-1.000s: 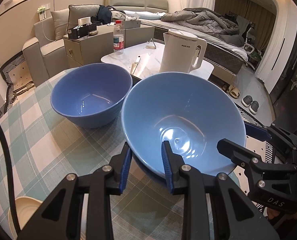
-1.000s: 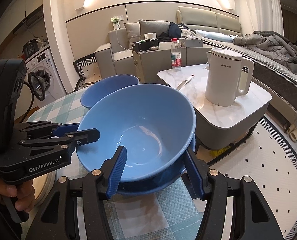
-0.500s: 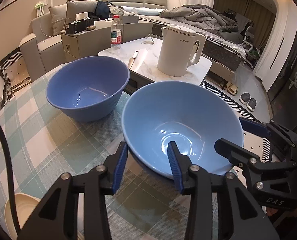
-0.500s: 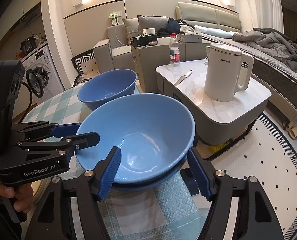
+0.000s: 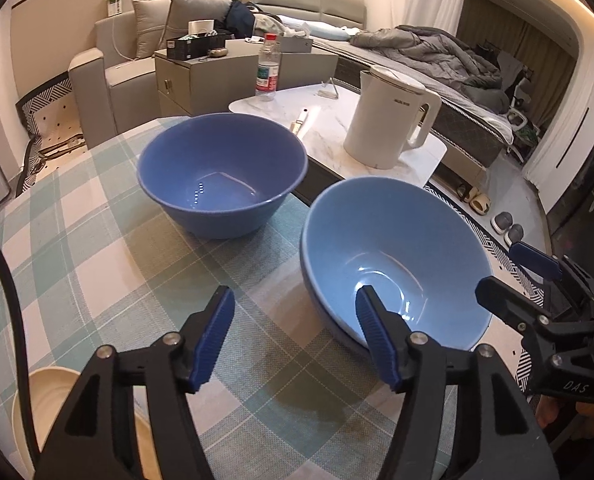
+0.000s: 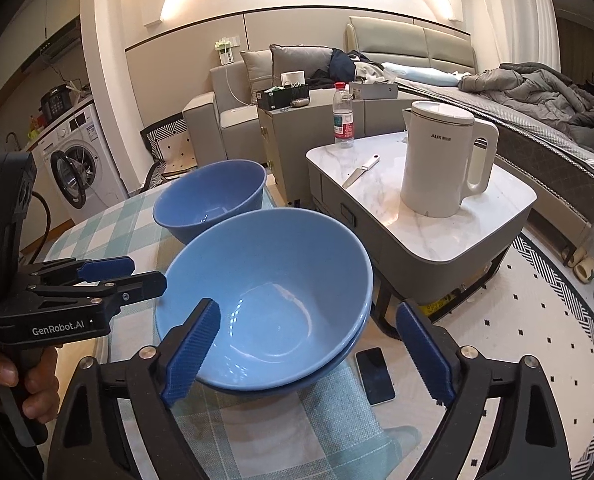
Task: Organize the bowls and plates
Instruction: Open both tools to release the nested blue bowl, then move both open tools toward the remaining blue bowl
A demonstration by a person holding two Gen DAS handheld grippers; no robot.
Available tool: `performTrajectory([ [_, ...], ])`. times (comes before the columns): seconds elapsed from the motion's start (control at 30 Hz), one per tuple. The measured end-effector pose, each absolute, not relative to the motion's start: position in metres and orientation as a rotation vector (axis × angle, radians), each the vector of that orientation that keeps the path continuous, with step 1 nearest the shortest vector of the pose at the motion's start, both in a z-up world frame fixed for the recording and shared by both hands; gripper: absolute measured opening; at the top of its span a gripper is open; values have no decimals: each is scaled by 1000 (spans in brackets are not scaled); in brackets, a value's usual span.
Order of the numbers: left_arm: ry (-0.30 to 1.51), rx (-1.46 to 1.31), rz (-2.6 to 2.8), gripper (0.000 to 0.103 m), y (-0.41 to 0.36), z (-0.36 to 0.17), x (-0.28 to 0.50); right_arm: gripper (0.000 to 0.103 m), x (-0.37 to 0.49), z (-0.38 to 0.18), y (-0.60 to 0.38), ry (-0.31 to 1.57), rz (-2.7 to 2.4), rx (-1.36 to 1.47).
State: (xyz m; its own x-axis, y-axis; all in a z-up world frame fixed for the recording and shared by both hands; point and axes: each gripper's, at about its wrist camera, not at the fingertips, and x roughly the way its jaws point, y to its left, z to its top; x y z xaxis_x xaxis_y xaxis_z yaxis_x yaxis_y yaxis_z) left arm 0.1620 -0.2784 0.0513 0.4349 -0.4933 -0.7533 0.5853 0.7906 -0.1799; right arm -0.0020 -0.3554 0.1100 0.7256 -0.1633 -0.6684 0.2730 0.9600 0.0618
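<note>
Light blue bowls (image 6: 265,304) are sitting nested at the desk (image 5: 97,272) edge, so that stack is looking done. Both tools are opening: left tool (image 5: 293,340) is spreading, pads off the rim; right tool (image 6: 309,356) is going wide around the stack, not pressing it. Darker blue bowl (image 5: 221,172) is waiting just behind, and a cream dish (image 5: 29,412) is peeking nearby. Phone (image 6: 375,376) is lying beside the stack.

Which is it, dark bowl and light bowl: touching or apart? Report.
Apart. Left wrist view shows checked tablecloth between the dark bowl and the light bowl.
</note>
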Motion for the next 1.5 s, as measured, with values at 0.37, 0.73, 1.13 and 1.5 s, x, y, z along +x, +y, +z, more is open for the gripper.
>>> performTrajectory([
  [0.37,864,73,-633,99,-255,63,168,102,9,124,-336,702,-153,81],
  [0.73,826,27,-598,103,-236,71,175,102,24,143,-333,701,-88,8],
  [1.13,801,20,-565,103,-227,78,187,102,40,165,-358,716,-26,-22],
  [1.5,803,11,-538,103,-220,78,202,102,60,191,-366,727,38,-56],
])
